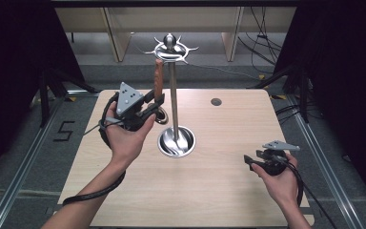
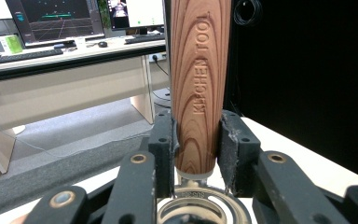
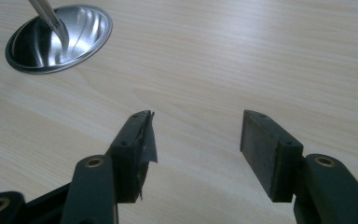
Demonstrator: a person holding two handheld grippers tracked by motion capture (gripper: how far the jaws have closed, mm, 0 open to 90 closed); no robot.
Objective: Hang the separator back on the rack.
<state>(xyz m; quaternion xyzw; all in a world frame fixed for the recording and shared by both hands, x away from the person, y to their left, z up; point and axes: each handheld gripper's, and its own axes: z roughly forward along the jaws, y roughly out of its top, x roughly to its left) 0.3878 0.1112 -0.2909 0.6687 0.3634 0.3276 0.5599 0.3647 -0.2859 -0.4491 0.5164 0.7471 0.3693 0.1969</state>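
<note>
My left gripper (image 1: 156,106) is shut on the lower end of a wooden handle (image 1: 158,78) that stands upright. In the left gripper view the pads (image 2: 165,140) press both sides of this handle (image 2: 200,84), which is marked "KITCHEN TOOL". A metal ring (image 2: 200,210) of the tool sits below the jaws. Just right of the handle rises a steel stand (image 1: 173,95) with a dish-shaped base (image 1: 176,141) and a ring of hooks (image 1: 171,47) on top; the handle's tip reaches close under the hooks. My right gripper (image 1: 249,161) rests low at the table's right, open and holding nothing (image 3: 196,140).
The light wooden table (image 1: 209,191) has a small dark round hole (image 1: 216,101) at the back right. The stand's base (image 3: 58,39) lies ahead and left of the right gripper. Black curtains flank the table; desks and cables stand behind it.
</note>
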